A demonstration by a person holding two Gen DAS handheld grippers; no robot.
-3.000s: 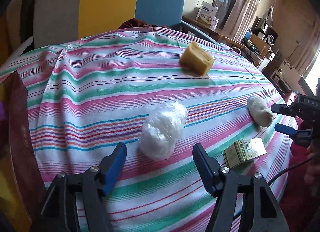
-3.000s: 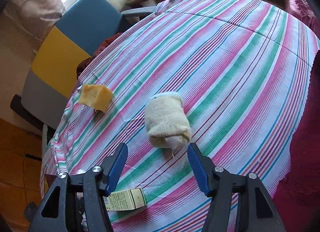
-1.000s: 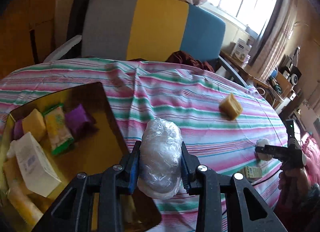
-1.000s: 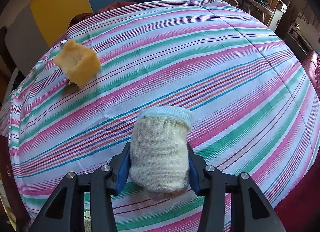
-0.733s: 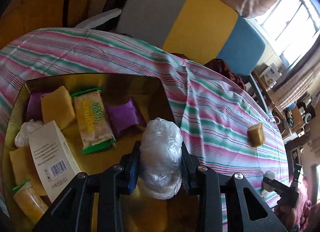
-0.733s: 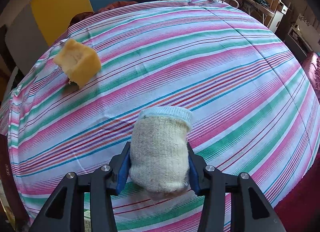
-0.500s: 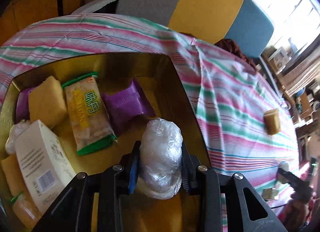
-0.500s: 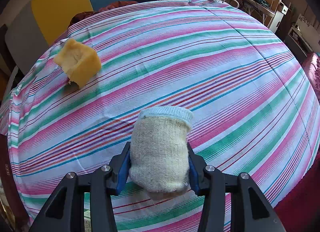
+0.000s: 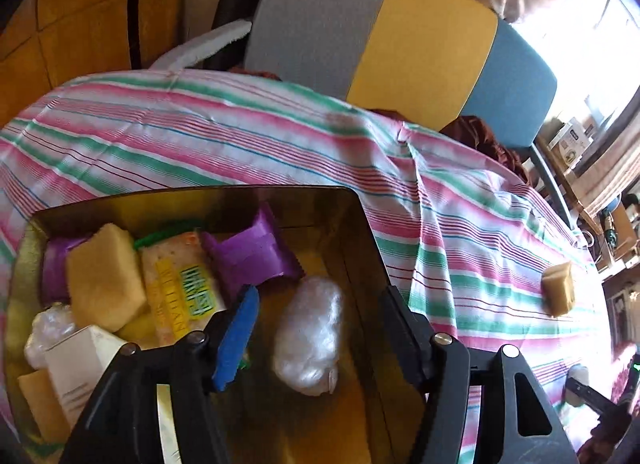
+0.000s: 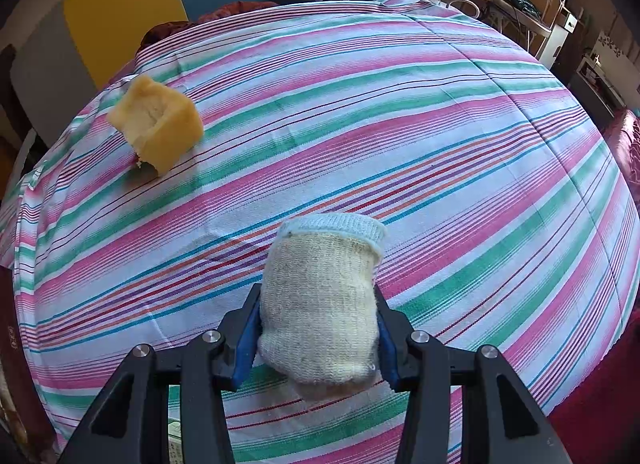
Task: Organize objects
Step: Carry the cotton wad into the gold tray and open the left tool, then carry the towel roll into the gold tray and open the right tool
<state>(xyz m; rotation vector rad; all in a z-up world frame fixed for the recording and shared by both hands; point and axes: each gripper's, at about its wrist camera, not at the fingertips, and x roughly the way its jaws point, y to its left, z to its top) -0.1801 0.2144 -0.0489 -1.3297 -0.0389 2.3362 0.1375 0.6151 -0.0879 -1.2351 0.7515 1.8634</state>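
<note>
left claw [image 9: 316, 340] opening, plastic wad [image 9: 310, 338] dropped free into tin [image 9: 360, 224]. right claw [image 10: 318, 338] clamps rolled sock [image 10: 320, 300] over worktop [image 10: 400, 124]; carry sock left to tin next.

Inside the gold tin [image 9: 360, 232], the left half is packed with a purple packet [image 9: 252, 254], a snack bar [image 9: 182, 292], a sponge block [image 9: 102, 286] and a white carton [image 9: 76, 368], so open floor remains only along the right wall, where the plastic-wrapped bundle [image 9: 310, 338] lies. The striped tablecloth [image 10: 400, 136] stretches bare to the right and far side. A yellow sponge cube [image 10: 158, 130] is its one obstacle, far left, with a multicoloured chair [image 9: 400, 32] crowding that edge.
</note>
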